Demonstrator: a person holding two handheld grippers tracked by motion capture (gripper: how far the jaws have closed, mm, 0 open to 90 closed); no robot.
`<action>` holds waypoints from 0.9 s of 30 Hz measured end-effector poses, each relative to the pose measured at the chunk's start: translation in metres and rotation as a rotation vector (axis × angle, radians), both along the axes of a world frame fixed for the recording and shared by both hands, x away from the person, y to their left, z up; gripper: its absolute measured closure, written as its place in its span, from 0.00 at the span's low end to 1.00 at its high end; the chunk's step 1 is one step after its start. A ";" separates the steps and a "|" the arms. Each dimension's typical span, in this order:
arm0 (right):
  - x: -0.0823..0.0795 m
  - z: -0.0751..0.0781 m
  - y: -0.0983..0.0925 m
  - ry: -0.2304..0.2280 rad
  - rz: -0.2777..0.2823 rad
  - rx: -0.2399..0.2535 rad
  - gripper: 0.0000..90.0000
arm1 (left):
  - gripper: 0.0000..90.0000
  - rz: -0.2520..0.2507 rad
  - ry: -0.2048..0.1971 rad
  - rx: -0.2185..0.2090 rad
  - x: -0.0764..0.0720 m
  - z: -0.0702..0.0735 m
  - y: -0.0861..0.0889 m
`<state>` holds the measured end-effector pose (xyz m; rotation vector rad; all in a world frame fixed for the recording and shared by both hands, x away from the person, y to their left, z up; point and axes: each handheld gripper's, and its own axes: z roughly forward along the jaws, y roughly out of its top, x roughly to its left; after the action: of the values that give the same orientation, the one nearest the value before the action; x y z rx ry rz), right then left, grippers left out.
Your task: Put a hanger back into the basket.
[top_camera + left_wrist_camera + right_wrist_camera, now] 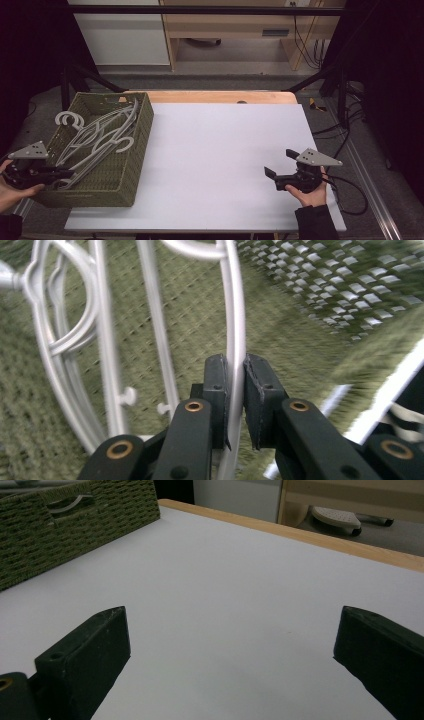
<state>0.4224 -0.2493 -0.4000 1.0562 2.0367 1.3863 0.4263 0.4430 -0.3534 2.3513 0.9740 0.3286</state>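
Pale grey plastic hangers (102,137), several, piled loosely in green woven basket (131,187) at worktop's left edge, long bars running from near-left corner to far-right corner; one hook (70,120) overhangs far-left rim. One thin hanger bar (235,330) clamped between left gripper (236,390) pads near basket's near-left corner

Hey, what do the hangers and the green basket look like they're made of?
The hangers look like moulded plastic, pale grey-white with a smooth, slightly glossy finish; the thin rods and curved hooks are uniform in colour, though painted metal can't be ruled out. The basket looks woven, olive green and matt, likely paper rope or fibre cord: its walls show a regular over-and-under weave.
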 end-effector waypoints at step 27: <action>0.000 0.000 0.000 0.002 0.003 0.000 0.02 | 0.42 0.178 -0.054 0.092 0.043 -0.016 -0.066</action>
<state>0.4224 -0.2489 -0.4002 1.0553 2.0409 1.3870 0.4696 0.3765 -0.3698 2.3290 1.1679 0.5134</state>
